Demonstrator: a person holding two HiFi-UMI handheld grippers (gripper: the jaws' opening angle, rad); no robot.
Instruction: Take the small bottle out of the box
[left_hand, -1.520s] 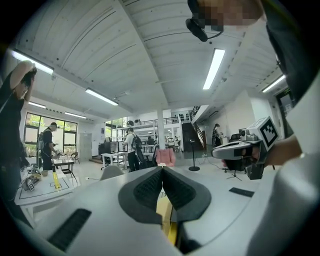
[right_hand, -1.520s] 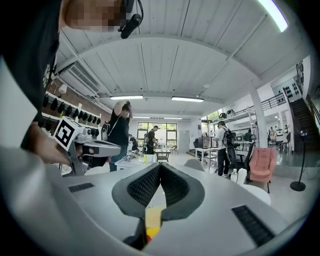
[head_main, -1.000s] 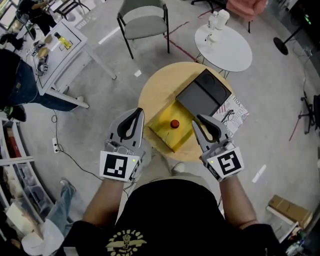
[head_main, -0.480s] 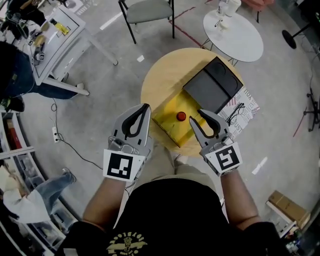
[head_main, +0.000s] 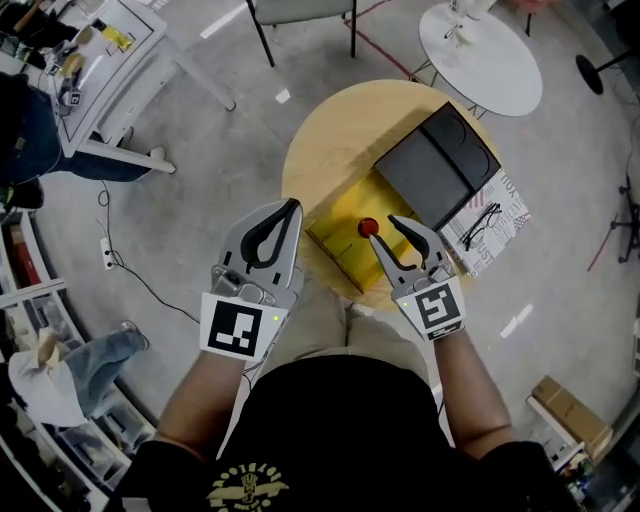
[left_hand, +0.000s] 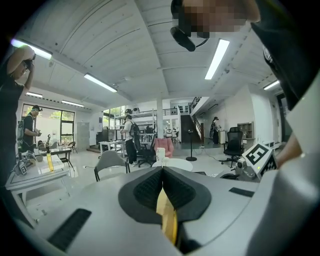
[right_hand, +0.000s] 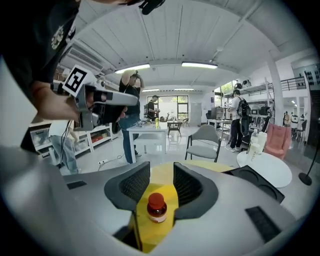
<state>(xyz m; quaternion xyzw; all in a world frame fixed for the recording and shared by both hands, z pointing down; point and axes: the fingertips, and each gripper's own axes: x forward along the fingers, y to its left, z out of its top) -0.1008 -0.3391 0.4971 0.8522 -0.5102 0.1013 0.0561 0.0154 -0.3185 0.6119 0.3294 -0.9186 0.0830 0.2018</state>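
A small brown bottle with a red cap (head_main: 368, 227) stands upright in the open yellow box (head_main: 338, 243) on the round wooden table (head_main: 330, 140). The box's black lid (head_main: 435, 165) lies folded back behind it. My right gripper (head_main: 386, 232) hovers just at the bottle's near right. Its jaws have just been opening. In the right gripper view the bottle (right_hand: 157, 207) shows in the gap of the right gripper (right_hand: 161, 170), and the pads do not touch it. My left gripper (head_main: 291, 206) is shut and empty at the table's near left edge, and it also shows as the left gripper (left_hand: 162, 172).
A printed sheet with eyeglasses (head_main: 490, 225) lies under the lid at the table's right. A white round table (head_main: 480, 55) stands behind, a grey chair (head_main: 300, 12) further back, a white desk (head_main: 100, 60) at the far left. A cable (head_main: 130, 290) runs across the floor.
Both grippers have come down towards the table. The right one has moved in beside the bottle and its jaws have spread from nearly closed to wide. The left one stays shut.
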